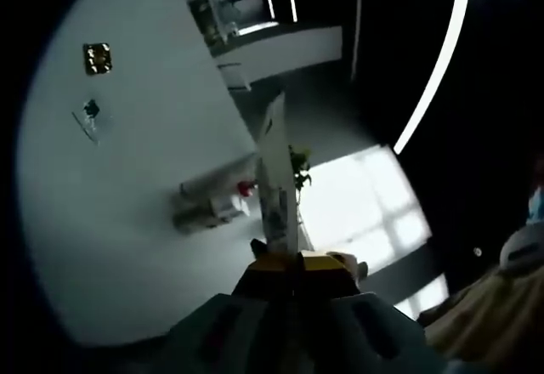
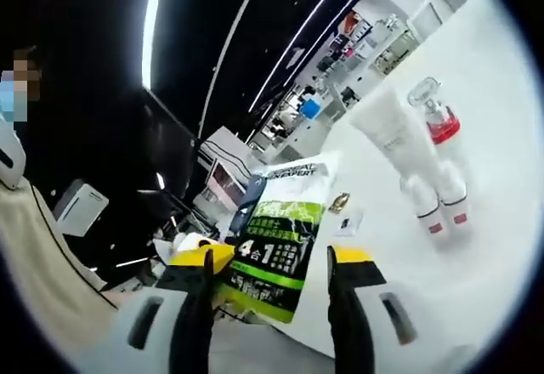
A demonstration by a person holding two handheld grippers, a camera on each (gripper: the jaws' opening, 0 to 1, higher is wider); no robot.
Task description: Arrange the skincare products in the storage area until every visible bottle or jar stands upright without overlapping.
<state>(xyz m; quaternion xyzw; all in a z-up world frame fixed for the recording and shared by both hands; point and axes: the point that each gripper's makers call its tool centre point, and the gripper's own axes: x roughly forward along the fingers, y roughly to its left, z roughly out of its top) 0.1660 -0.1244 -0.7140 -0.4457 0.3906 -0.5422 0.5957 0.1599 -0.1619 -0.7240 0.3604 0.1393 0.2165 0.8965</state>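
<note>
Skincare sachet (image 2: pixel 280 242), green/white pack w/ "4 in 1"-type print, sits nearest in right gripper view, between right gripper (image 2: pixel 274 263) jaws. Jaws spread apart, yellow-tipped; left jaw looks to touch pack edge, right jaw clear of it, so not clamped. Same pack in left gripper view seen edge-on as thin white sheet (image 1: pixel 277 189), rising out of left gripper (image 1: pixel 295 262); jaws closed tight on its lower edge, yellow tips touching it.

Right gripper view, beyond pack: small gold-capped item (image 2: pixel 342 201) on white tabletop (image 2: pixel 476 246), just past pack's right edge. Further right, big white tube (image 2: pixel 398 140) lying tilted on table. Near its lower end two small white bottles (image 2: pixel 440 200) w/ red labels, side by side, tilted in frame; can't tell if upright. Clear-cap bottle w/ red band (image 2: pixel 433 112) just beside tube on right. Far bg: shelving w/ products (image 2: pixel 340 59), dark ceiling w/ light strips.

Left gripper view: white table surface (image 1: pixel 127 238) left of sheet, low pale items (image 1: pixel 204 204) lying on it, blurred. Far left small gold square (image 1: pixel 97 58) and a dark spot. Person's beige sleeve (image 1: pixel 484 323) lower right.
</note>
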